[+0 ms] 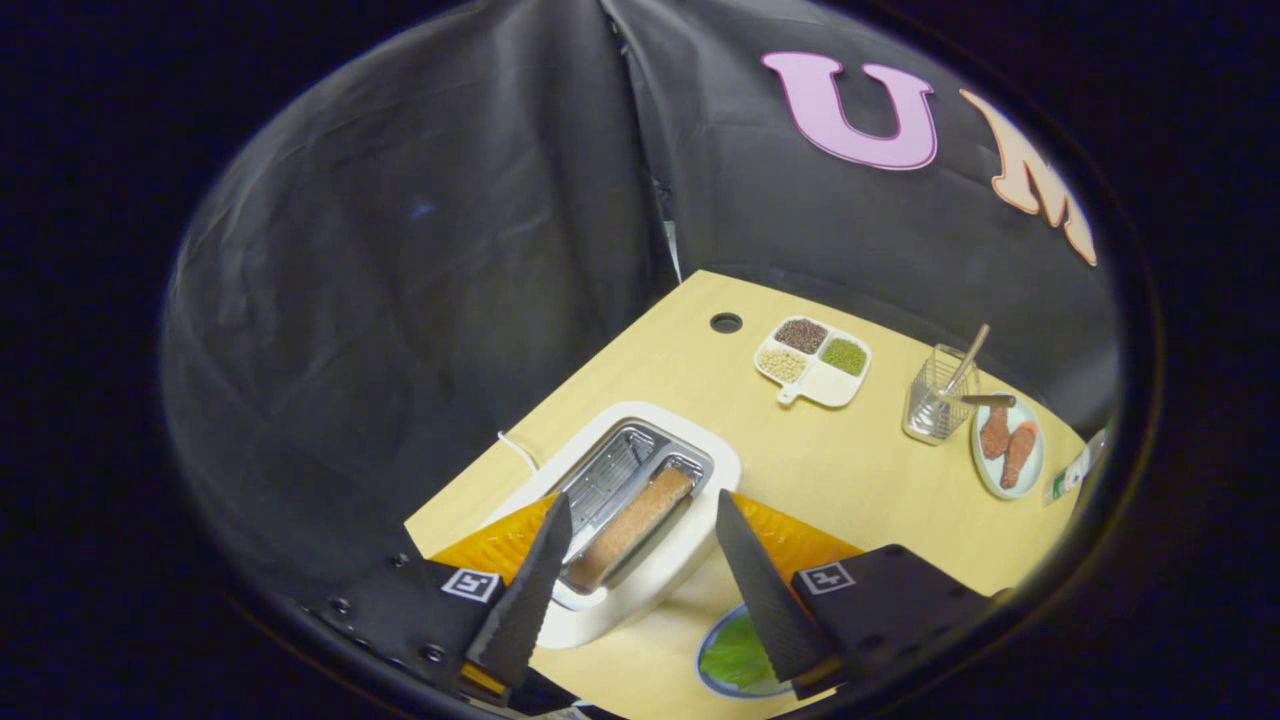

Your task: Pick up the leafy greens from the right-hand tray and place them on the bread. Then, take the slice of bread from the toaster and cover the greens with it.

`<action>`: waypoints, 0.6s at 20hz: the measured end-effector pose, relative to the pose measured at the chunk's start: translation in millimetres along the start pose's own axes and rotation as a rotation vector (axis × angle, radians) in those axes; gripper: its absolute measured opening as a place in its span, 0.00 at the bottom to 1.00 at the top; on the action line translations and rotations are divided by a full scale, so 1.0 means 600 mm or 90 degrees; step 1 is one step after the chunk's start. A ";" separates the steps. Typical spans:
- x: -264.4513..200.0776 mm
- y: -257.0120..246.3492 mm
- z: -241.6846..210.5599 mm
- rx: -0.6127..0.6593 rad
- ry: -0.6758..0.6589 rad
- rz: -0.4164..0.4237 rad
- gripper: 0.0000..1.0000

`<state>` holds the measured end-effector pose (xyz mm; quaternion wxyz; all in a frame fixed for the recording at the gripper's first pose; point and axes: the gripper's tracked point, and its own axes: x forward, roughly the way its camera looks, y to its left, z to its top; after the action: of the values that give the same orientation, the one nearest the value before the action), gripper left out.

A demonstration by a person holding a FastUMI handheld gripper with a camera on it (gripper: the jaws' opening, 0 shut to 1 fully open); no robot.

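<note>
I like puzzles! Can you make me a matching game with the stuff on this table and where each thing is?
Things:
1. golden-brown bread slice
2. green leafy lettuce
3. clear glass cup
4. gripper

Places:
A. on a plate by one gripper finger
B. jaws open, above the white toaster
C. in the toaster slot
D. beside the plate of reddish patties

Pairs: 1-C, 2-A, 3-D, 4-B

Divided dish, wire cup, plate
</note>
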<state>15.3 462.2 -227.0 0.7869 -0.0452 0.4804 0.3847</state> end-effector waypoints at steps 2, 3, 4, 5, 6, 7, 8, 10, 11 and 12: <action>0.009 0.000 -0.003 0.008 0.011 -0.001 0.92; 0.014 -0.002 -0.004 0.012 0.017 -0.005 0.91; 0.022 -0.003 -0.006 0.017 0.022 -0.005 0.91; 0.025 0.001 -0.008 0.022 0.027 -0.003 0.82; 0.030 -0.001 -0.009 0.024 0.029 -0.003 0.73; 0.030 0.001 -0.009 0.029 0.033 0.000 0.64; 0.028 0.004 -0.010 0.033 0.036 0.001 0.55; 0.031 0.002 -0.006 0.039 0.032 -0.001 0.37; 0.031 0.007 -0.010 0.041 0.036 0.006 0.28; 0.028 0.009 -0.011 0.039 0.037 0.011 0.19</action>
<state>10.9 472.4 -242.2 0.7699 -0.0282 0.5152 0.3755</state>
